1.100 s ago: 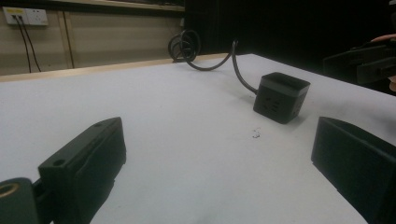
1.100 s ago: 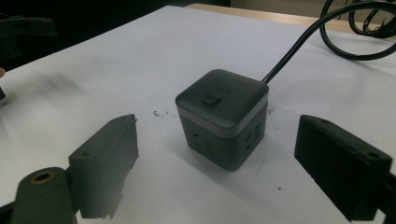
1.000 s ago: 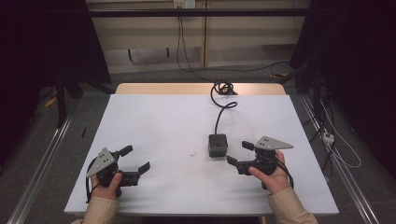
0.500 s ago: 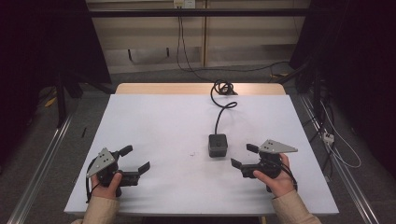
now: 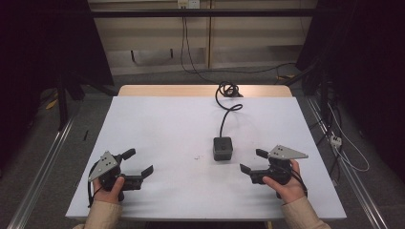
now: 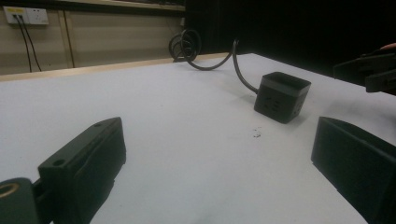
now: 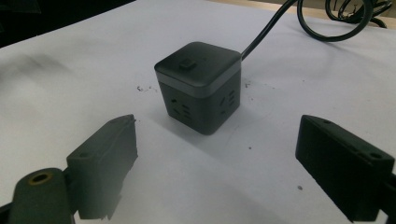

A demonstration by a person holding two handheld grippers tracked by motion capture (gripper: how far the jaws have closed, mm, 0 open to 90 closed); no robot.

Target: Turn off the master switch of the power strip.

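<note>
1. The socket cube (image 5: 222, 148) sits mid-table (image 5: 162, 119), its cable (image 5: 224, 112) trailing away.
2. The right gripper (image 5: 251, 163), jaws spread and empty, is just beside the cube, facing it.
3. The left gripper (image 5: 139, 163), likewise spread and empty, sits well apart.

The table (image 5: 157, 129) was plain white, with a pale wooden strip along its far edge at upper centre of the high view. A dark grey, nearly black cube (image 5: 222, 148) stood right of centre, a lighter grey band circling it below its top in the right gripper view; its cable (image 5: 223, 102) was black. A few tiny dark specks (image 7: 144, 88) dotted the white beside it. Both the left gripper (image 5: 141, 162) and right gripper (image 5: 253, 160) were black, each topped by a light grey plate. The sleeves (image 5: 107, 215) at the bottom edge were beige.
</note>
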